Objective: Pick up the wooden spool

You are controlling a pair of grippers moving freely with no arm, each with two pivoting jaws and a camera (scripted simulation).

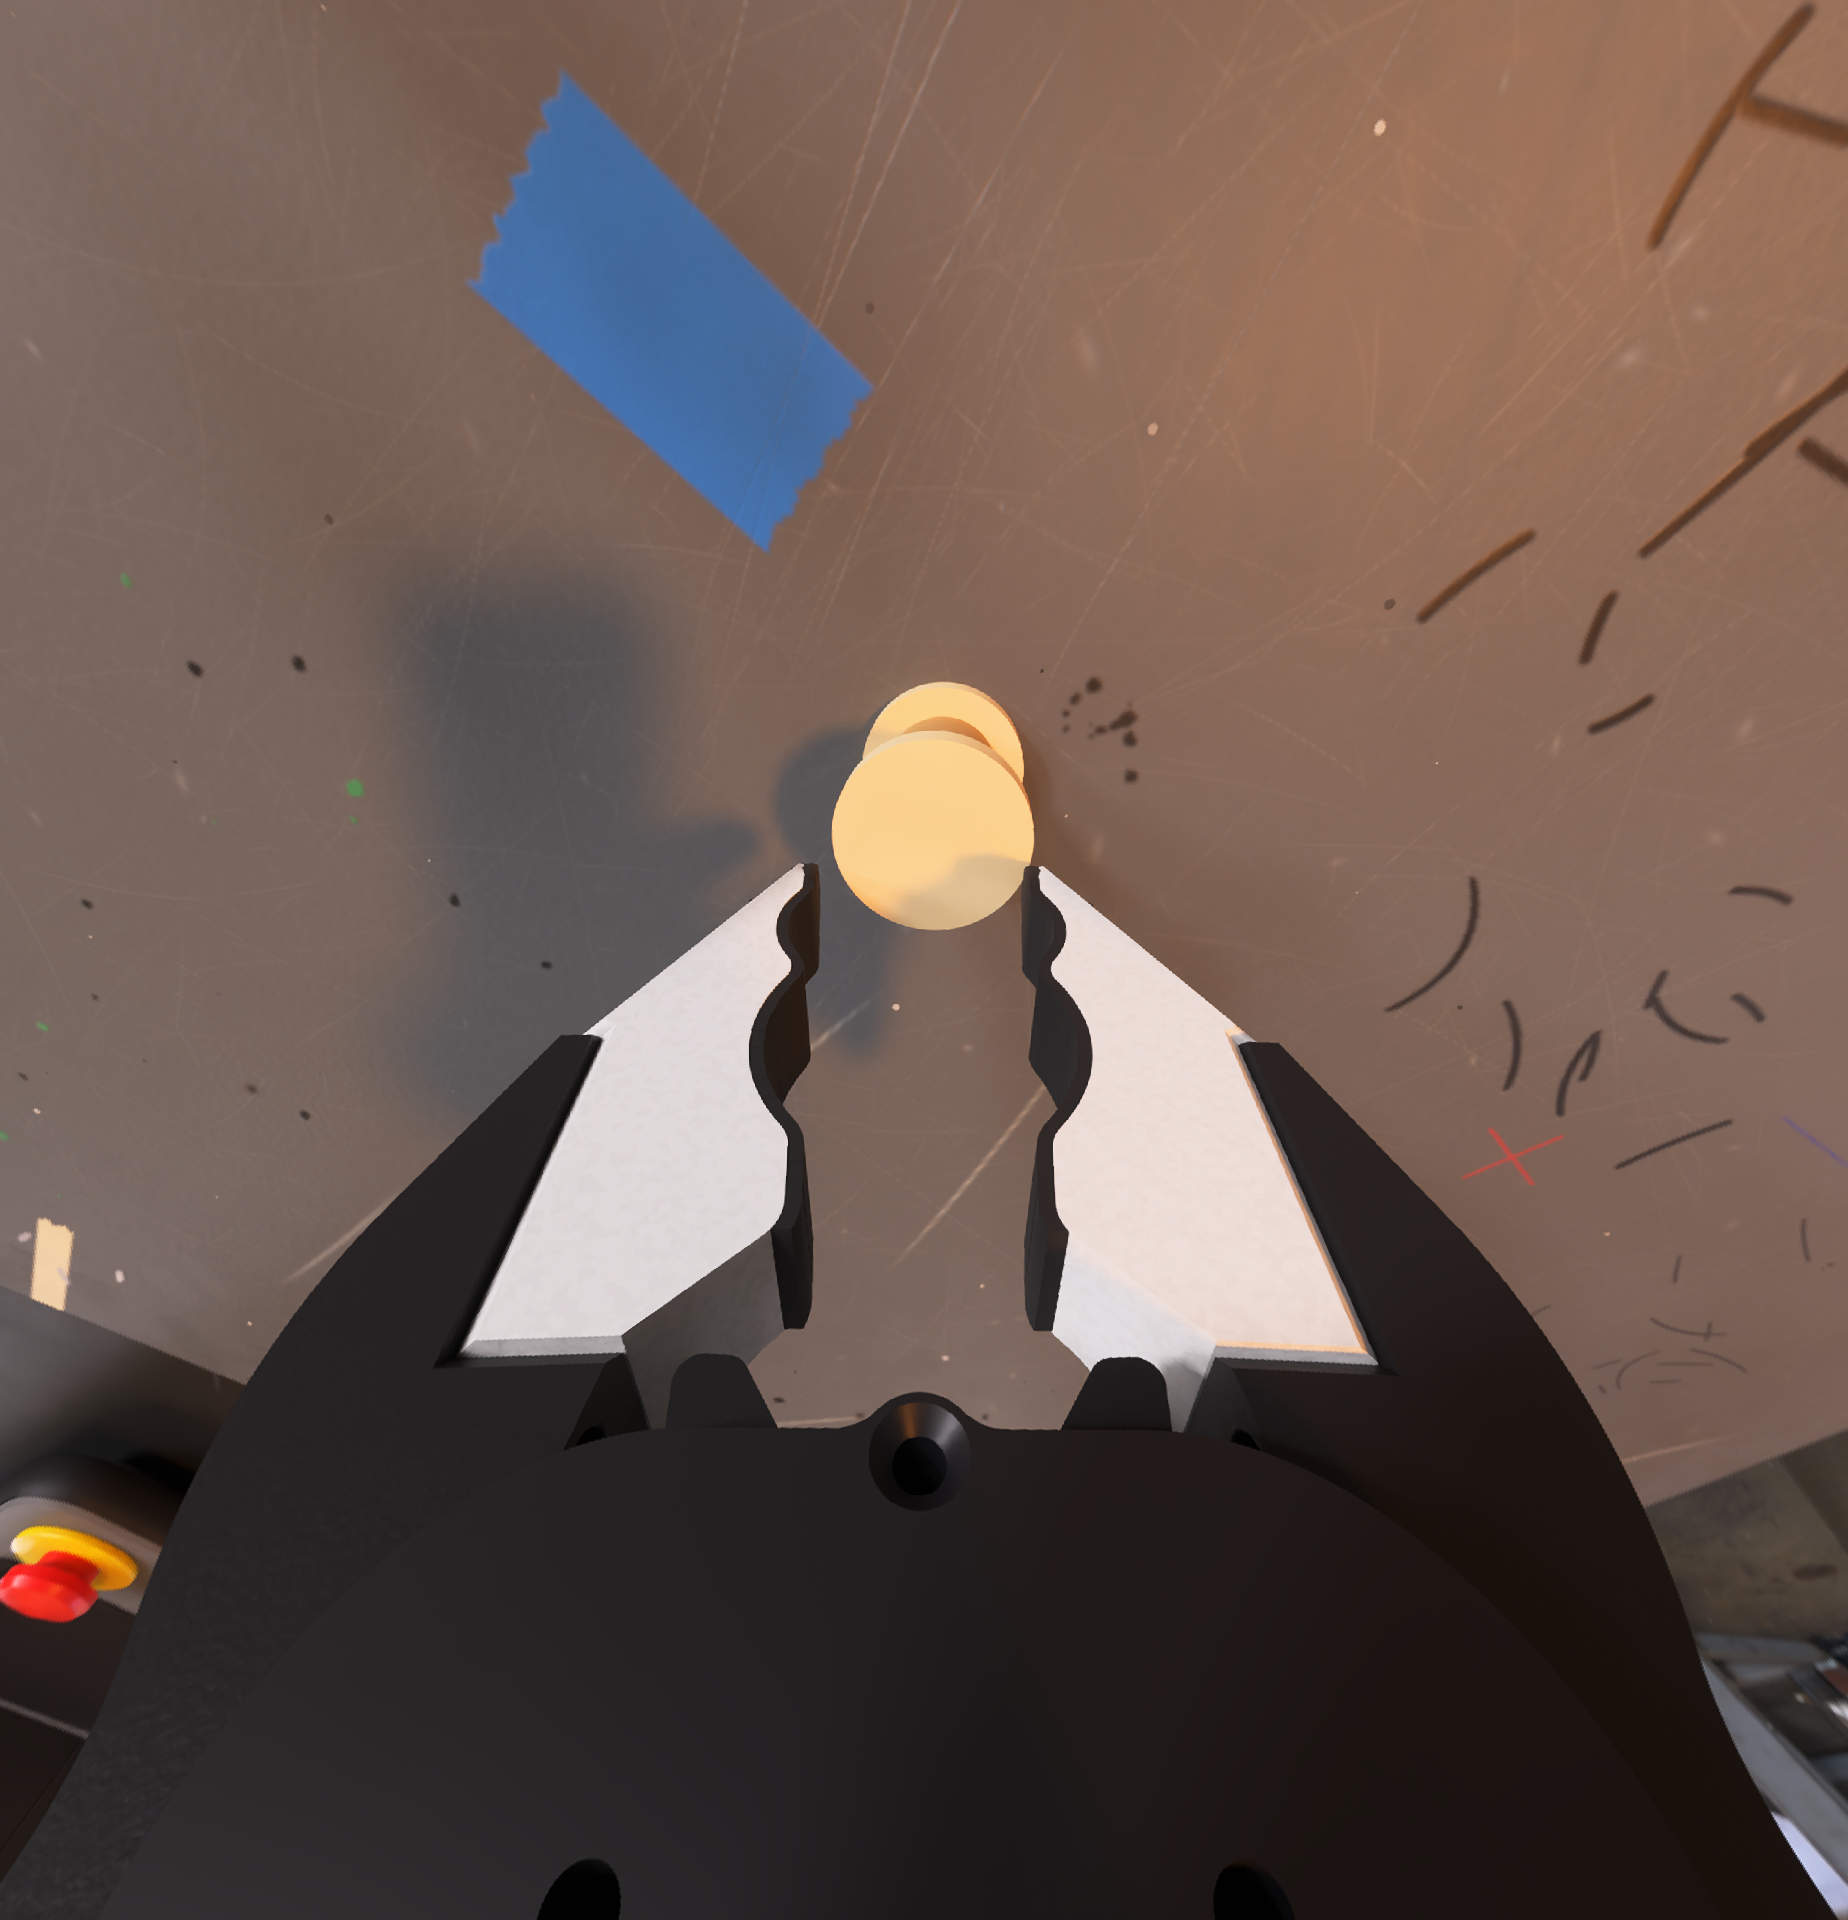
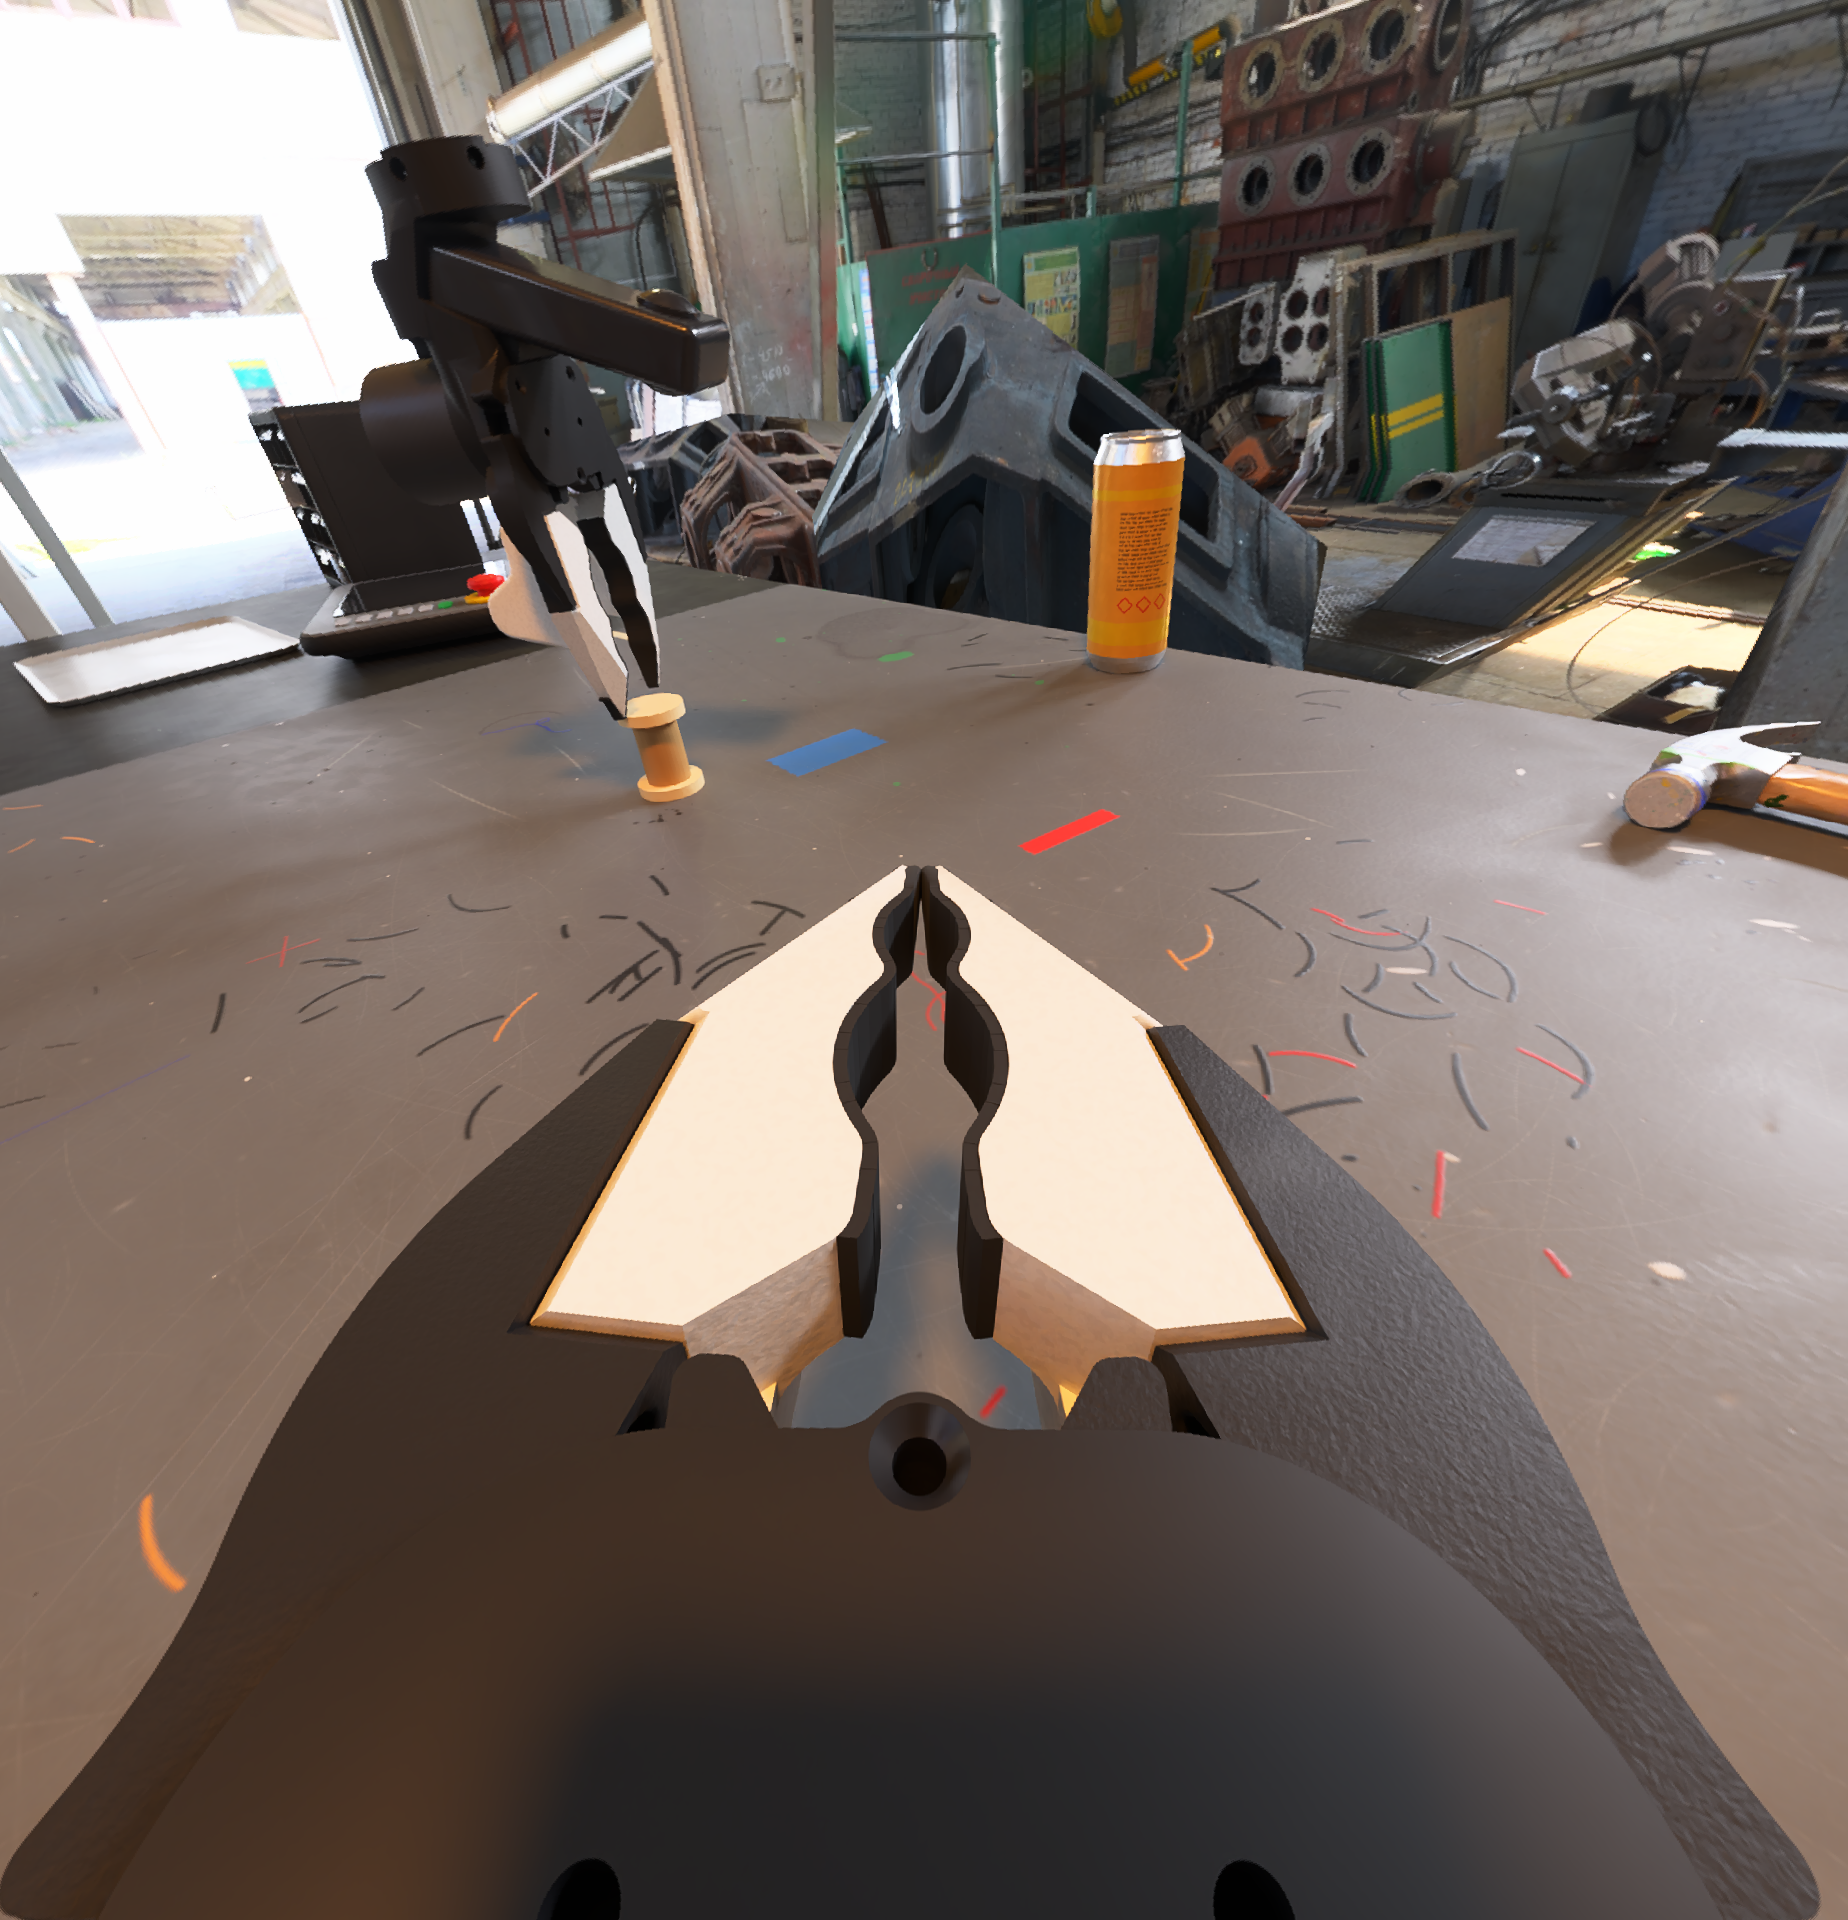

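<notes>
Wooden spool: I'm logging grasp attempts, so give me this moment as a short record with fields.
target: wooden spool, upright on the table
left gripper: open, above the spool, fingers either side of its top flange
contact: cannot tell
right gripper: shut, empty, low over the table, away from the spool
nearby: blue tape beyond the spool
others: orange can at far edge, hammer at right

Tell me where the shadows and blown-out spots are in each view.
Left wrist view: a soft grey shadow falls on the table left of the spool, under warm light. Right wrist view: the doorway at upper left is blown out white; straight edges bow toward the borders.
</notes>
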